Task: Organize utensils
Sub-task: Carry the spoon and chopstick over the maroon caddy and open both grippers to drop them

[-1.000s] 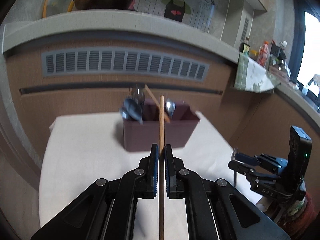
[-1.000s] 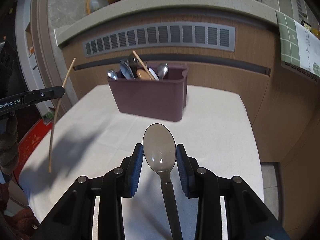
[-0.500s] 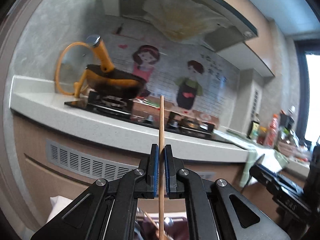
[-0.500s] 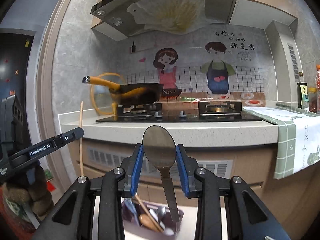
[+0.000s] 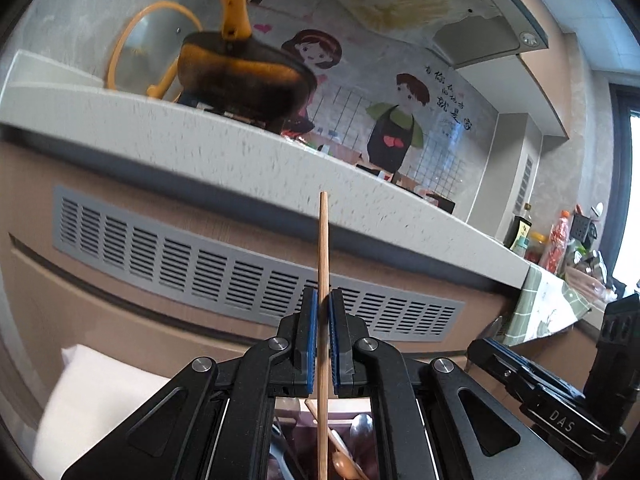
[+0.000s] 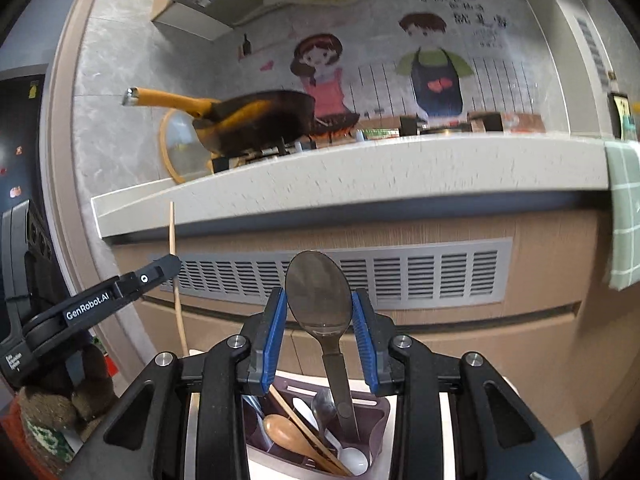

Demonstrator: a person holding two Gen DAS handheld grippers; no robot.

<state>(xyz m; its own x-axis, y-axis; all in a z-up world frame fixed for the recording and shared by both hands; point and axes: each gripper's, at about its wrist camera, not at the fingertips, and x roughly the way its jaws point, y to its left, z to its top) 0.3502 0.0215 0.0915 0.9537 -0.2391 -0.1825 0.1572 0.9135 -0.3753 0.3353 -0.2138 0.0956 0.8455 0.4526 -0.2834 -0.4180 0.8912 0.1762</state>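
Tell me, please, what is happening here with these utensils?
A person is sorting utensils with a tool in each hand. The left tool is shut on a wooden chopstick, held upright. The right tool grips a grey spoon by its bowl, handle hanging into the maroon utensil holder below, which already holds spoons and a chopstick.

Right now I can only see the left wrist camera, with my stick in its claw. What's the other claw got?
Observer: The right claw grips a grey spoon, bowl end up.
Operator: Where's its handle pointing?
Observer: Straight down, over the purple holder.
Operator: Is there a white spoon in there?
Observer: Yes, a white spoon sits at the holder's near edge.
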